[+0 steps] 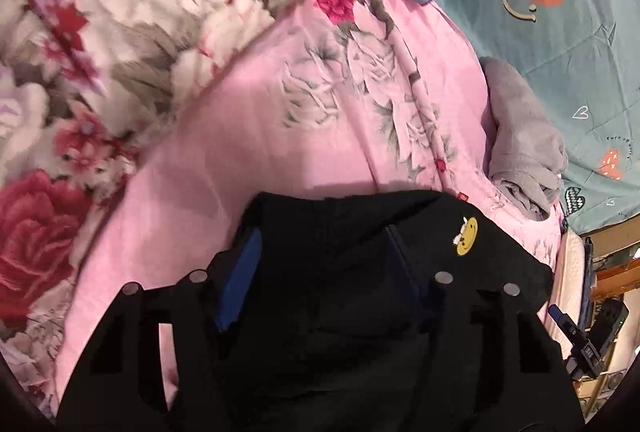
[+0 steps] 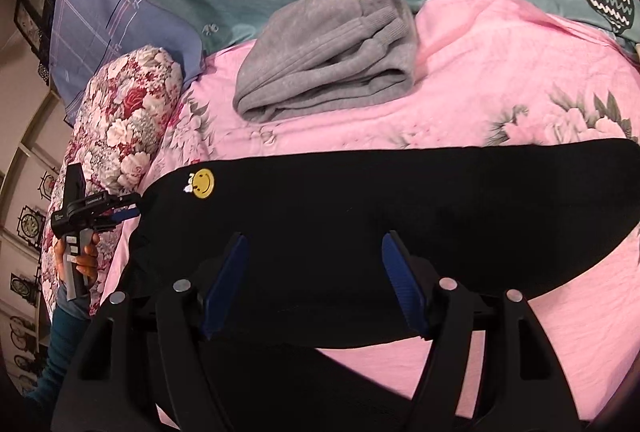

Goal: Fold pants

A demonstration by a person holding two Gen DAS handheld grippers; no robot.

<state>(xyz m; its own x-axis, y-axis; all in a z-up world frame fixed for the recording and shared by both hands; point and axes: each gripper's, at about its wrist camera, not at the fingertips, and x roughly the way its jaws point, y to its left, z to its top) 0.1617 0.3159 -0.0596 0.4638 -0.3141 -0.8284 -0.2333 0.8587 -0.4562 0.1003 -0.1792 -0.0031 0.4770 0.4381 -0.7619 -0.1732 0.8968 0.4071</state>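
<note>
A pink floral quilt (image 2: 500, 80) covers the bed as a working surface, with black pants (image 2: 360, 200) laid flat across its near edge, apparently ready for folding. Grey pants (image 2: 328, 64), already folded, sit set aside toward the quilt's far edge. The right gripper (image 2: 314, 280) hovers spread above the black cloth; the left gripper (image 1: 320, 272) likewise stands spread over the waist end, near a yellow smiley patch (image 1: 466, 235).
</note>
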